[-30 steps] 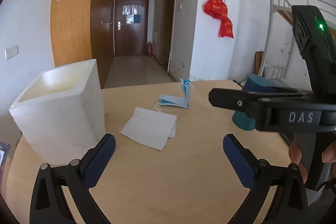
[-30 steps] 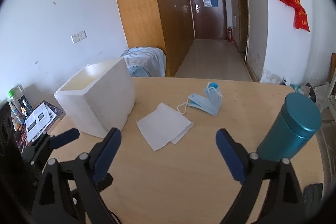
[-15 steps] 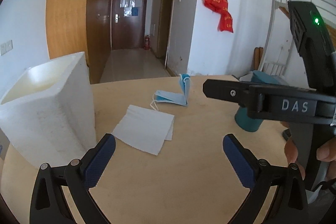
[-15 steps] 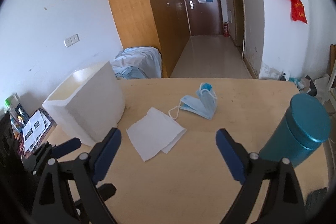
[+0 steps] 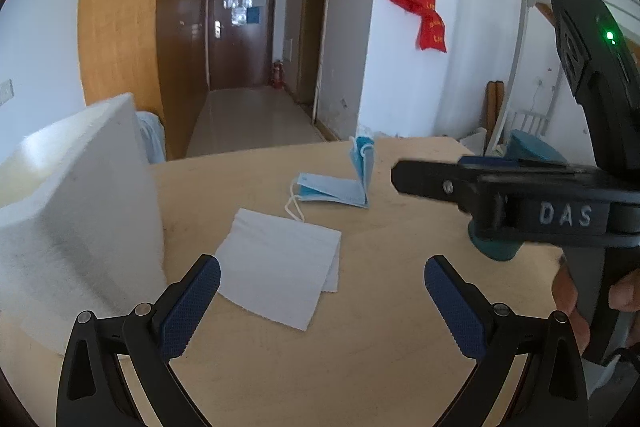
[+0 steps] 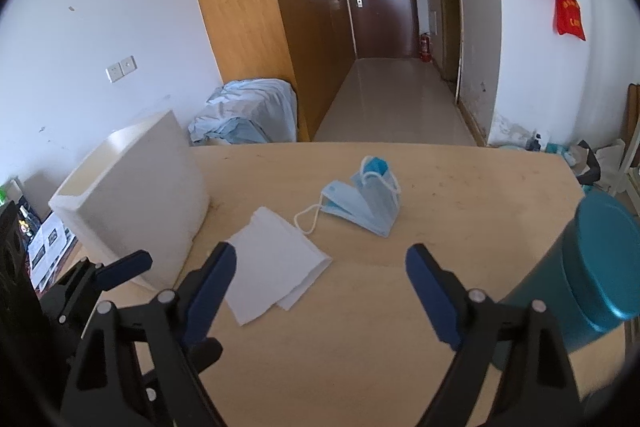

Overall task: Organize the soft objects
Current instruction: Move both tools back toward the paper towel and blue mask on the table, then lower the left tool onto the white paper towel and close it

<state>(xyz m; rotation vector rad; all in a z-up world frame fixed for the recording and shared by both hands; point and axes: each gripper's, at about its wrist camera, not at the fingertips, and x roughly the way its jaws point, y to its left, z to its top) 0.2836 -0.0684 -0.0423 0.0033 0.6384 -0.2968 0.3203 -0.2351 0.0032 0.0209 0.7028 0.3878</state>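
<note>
Both my grippers, left (image 5: 322, 301) and right (image 6: 320, 287), hang spread wide, empty. Tissue (image 6: 272, 265) lies flat mid-bench (image 6: 360, 347), mask (image 6: 362, 205) just beyond. Both limp, featherlight; I'd pinch a raised edge.

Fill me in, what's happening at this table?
A person holds a gripper in each hand over the table. Both the left gripper and right gripper are open and empty. A tissue and a face mask lie untouched beside a white foam box. A teal bottle stands on the right. Nothing is sorted yet.
</note>
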